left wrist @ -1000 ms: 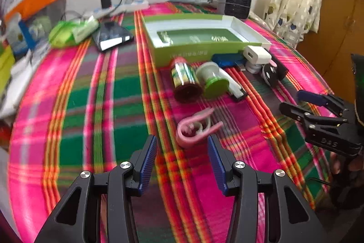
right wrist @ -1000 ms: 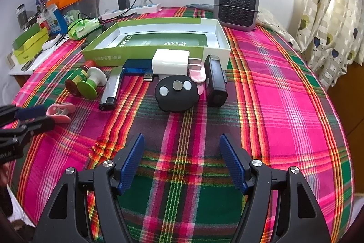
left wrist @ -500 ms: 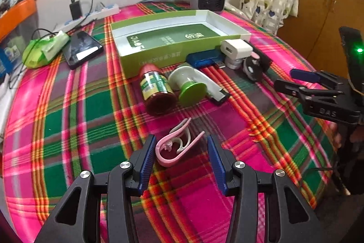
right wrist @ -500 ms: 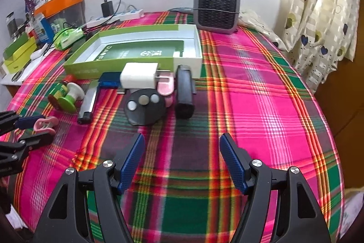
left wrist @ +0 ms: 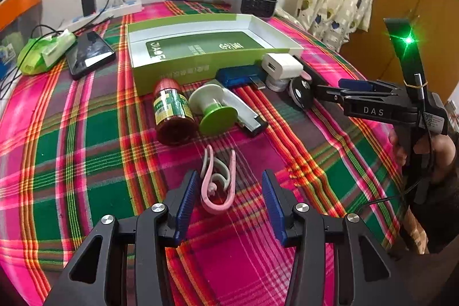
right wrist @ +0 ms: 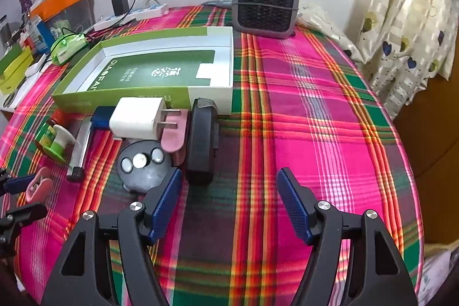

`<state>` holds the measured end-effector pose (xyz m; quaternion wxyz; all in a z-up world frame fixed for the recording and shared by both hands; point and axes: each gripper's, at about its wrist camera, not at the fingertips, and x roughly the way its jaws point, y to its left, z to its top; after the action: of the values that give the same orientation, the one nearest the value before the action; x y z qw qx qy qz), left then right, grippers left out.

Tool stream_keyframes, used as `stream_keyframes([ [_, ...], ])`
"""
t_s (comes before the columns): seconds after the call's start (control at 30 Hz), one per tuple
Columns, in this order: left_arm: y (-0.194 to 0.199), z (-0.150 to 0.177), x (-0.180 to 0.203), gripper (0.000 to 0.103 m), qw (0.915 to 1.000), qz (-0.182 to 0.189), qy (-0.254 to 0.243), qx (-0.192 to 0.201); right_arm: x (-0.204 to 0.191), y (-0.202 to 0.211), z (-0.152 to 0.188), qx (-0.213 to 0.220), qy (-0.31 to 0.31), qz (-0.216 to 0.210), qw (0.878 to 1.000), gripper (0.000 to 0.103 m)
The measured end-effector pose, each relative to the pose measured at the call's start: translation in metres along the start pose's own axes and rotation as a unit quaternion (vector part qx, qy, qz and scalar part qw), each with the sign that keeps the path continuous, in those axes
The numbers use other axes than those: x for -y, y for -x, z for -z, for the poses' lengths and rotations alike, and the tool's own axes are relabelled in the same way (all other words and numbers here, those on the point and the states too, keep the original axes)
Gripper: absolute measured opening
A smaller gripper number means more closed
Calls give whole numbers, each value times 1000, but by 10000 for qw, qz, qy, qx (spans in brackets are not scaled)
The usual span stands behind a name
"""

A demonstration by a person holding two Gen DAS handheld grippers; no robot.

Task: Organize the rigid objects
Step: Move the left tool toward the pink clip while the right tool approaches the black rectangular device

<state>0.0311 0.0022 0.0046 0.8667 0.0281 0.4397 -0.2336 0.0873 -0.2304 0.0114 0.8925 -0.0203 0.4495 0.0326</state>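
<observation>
Pink clip (left wrist: 218,185) lying flat on the plaid cloth just in front of the green box (left wrist: 206,53), bracketed by the spread left gripper (left wrist: 229,200), awaiting a squeeze and lift boxward, right gripper (right wrist: 229,202) likewise spread, empty.

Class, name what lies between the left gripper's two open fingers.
The pink clip lies on the tablecloth between the left gripper's fingers, seen in the left wrist view.

Both wrist views look low across the table toward the green box (left wrist: 200,53), sharing it.
</observation>
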Motion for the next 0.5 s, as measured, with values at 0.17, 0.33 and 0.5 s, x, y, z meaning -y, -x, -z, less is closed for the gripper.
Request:
stream_keyframes([
  [0.17, -2, -2, 1, 44, 10000, -88, -3, -2, 0, -9, -5, -134, 36, -109, 9998, 69],
  [0.33, -3, -3, -3, 44, 9999, -57, 157, 29, -3, -14, -11, -174, 134, -232, 9995, 65],
  [0.5, -3, -4, -6, 44, 9996, -66, 269, 57, -3, -16, -15, -152, 167, -349, 9991, 58],
])
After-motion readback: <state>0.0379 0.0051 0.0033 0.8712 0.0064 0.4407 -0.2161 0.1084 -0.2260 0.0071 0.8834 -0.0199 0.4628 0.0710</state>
